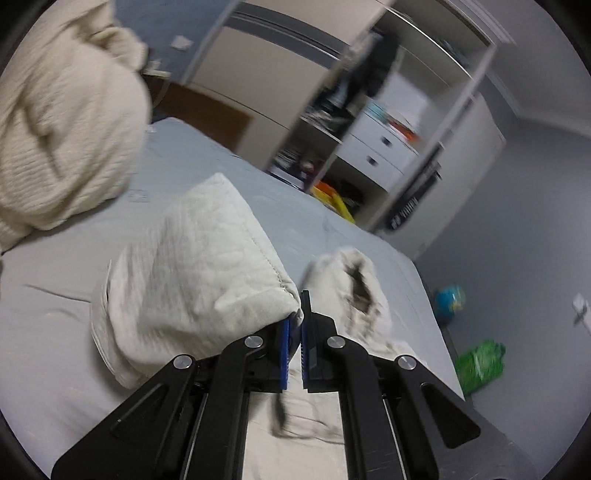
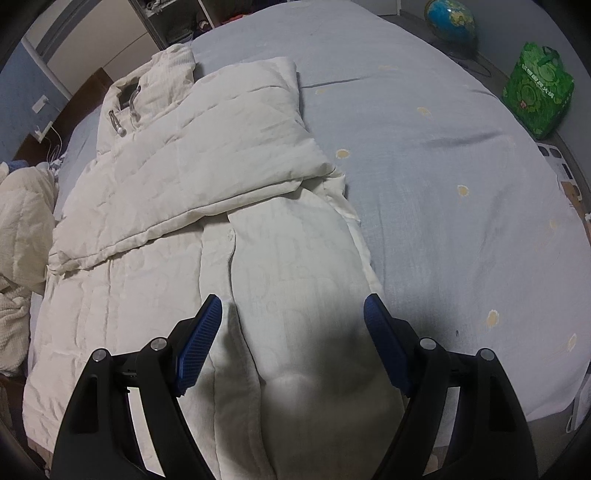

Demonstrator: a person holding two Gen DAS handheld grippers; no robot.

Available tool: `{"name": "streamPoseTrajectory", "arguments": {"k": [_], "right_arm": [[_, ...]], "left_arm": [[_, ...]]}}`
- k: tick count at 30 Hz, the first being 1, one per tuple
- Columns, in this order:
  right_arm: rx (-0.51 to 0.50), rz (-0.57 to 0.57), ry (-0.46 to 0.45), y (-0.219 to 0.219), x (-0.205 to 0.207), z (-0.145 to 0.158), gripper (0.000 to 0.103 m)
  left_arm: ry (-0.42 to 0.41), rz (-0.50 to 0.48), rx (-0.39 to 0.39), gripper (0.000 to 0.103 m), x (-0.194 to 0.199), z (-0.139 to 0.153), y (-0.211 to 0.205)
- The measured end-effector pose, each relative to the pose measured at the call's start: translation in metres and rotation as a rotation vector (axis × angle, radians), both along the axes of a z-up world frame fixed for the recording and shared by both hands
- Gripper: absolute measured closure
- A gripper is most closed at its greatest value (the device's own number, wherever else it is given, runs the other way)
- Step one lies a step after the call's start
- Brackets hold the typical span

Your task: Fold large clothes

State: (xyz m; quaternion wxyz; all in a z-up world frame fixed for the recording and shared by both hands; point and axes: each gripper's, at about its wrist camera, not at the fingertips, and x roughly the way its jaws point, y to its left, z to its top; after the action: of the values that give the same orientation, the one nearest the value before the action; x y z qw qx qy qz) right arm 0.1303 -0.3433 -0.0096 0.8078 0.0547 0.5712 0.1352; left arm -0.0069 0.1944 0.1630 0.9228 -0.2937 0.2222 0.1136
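A large white quilted jacket (image 2: 177, 177) lies spread on the bed, its collar (image 2: 147, 85) far left and one sleeve (image 2: 229, 122) folded across its chest. My right gripper (image 2: 293, 301) hovers open over the jacket's lower part, where a second sleeve (image 2: 295, 258) lies; its blue pads (image 2: 199, 343) touch nothing. In the left wrist view my left gripper (image 1: 295, 317) is shut on a stitched corner of the jacket's fabric (image 1: 207, 266) and holds it raised above the bed. The collar (image 1: 354, 284) lies just beyond the fingers. The left gripper is not in the right wrist view.
A cream knitted garment (image 1: 66, 110) hangs close at the upper left, and more cream clothes (image 2: 22, 221) are piled at the bed's left edge. The blue sheet (image 2: 443, 184) stretches right. A globe (image 2: 448, 18) and green bag (image 2: 537, 92) stand on the floor beyond the bed. Open wardrobe shelves (image 1: 369, 129) stand behind.
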Motion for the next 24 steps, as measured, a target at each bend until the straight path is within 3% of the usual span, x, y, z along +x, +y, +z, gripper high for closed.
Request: {"name": "streamPoseTrajectory", "arguments": {"k": [8,14,18,22,24], "right_arm": [[0.044,-0.019,-0.004,-0.008,0.001,0.003,0.028],[0.06,-0.026,-0.005,-0.011,0.001,0.004,0.028],[0.063,-0.027,-0.004,-0.012,0.0,0.003,0.028],[0.053,-0.023,0.0,-0.01,0.001,0.003,0.028],[0.046,-0.021,0.002,-0.009,0.002,0.002,0.028]], "left_arm": [[0.081,-0.165,0.066,0.099,0.048,-0.025,-0.088],[0.201,-0.269,0.1,0.098,0.08,-0.076,-0.144],[0.284,-0.299,0.077,0.097,0.095,-0.115,-0.163],[0.374,-0.33,0.091,0.091,0.103,-0.146,-0.177],[0.411,-0.356,0.096,0.083,0.101,-0.157,-0.183]]}}
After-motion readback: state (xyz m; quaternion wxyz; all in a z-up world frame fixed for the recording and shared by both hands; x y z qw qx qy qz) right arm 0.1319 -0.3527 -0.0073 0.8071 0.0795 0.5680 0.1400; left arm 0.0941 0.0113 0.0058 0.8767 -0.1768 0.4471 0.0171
